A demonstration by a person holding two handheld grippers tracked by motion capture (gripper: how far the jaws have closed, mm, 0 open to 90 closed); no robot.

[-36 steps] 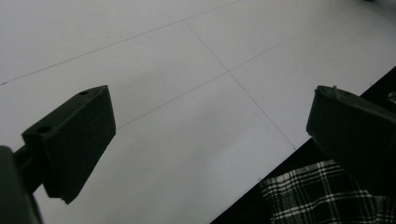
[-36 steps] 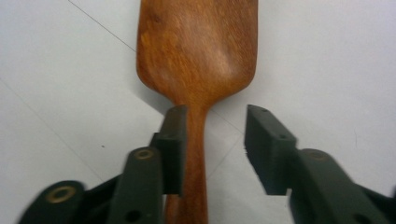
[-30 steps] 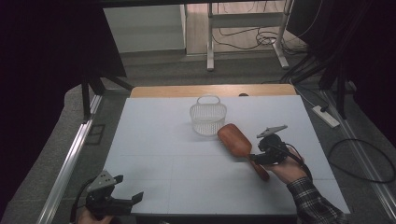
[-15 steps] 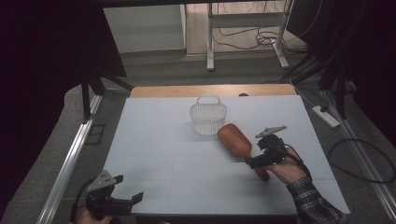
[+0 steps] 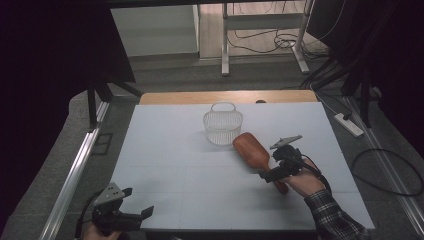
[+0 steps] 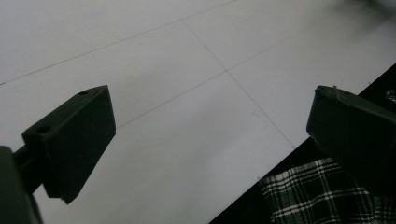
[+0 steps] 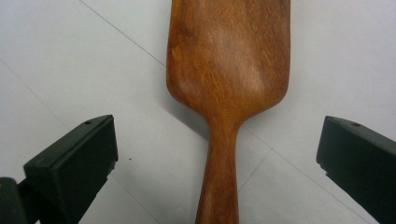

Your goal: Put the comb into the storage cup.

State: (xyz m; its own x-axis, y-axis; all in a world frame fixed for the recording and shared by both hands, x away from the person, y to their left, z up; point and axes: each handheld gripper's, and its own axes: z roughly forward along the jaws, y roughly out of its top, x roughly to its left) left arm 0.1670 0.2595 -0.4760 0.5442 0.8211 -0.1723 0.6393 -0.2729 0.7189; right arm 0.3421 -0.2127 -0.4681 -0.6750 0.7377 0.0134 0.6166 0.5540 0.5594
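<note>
A brown wooden paddle brush [image 5: 251, 149] lies flat on the white table [image 5: 165, 150], its head toward a small white wire basket [image 5: 222, 125]. My right gripper [image 5: 272, 173] sits over the brush's handle at the right. In the right gripper view the brush [image 7: 229, 60] runs up the middle, and my right gripper [image 7: 217, 154] has just been opening, its jaws now wide on either side of the handle without touching it. My left gripper [image 5: 136, 202] rests at the table's near left corner. Seen along its own jaws, my left gripper [image 6: 210, 121] is open over bare table.
The basket stands upright just beyond the brush head, close to it. A plaid sleeve [image 6: 317, 191] lies below the table's near edge. On the floor to the right are a power strip [image 5: 350, 125] and cables. A wooden strip [image 5: 225, 96] borders the far edge.
The right gripper's jaws have spread apart from the brush handle they were closed on. The brush, the basket and the left gripper have stayed put.
</note>
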